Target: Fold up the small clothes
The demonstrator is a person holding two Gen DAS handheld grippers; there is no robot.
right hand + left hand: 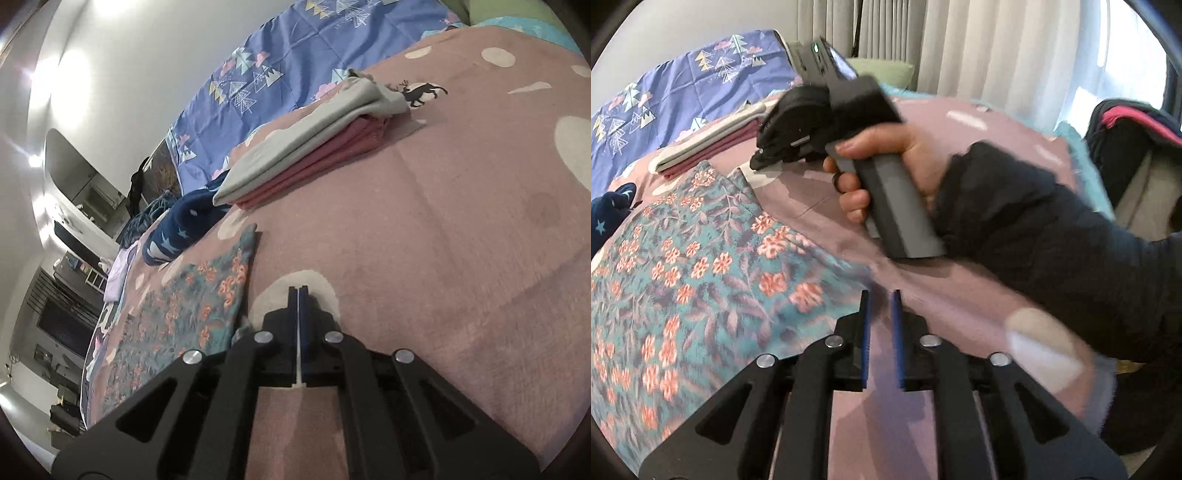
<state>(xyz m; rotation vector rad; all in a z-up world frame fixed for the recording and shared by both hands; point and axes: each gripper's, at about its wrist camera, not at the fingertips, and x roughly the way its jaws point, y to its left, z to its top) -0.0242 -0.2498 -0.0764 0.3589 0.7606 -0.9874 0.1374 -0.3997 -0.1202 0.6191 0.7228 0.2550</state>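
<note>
A teal floral garment lies flat on the pink bedspread; it also shows in the right wrist view, left of my right gripper. My left gripper is slightly open and empty, just above the bedspread beside the garment's right edge. My right gripper is shut and empty, over a white dot of the bedspread. In the left wrist view the right gripper is held in a hand near the garment's far corner.
A folded stack, grey on pink, lies further back and shows in the left wrist view. A navy star-print garment lies left of it. A blue patterned quilt is behind. A dark bag sits right.
</note>
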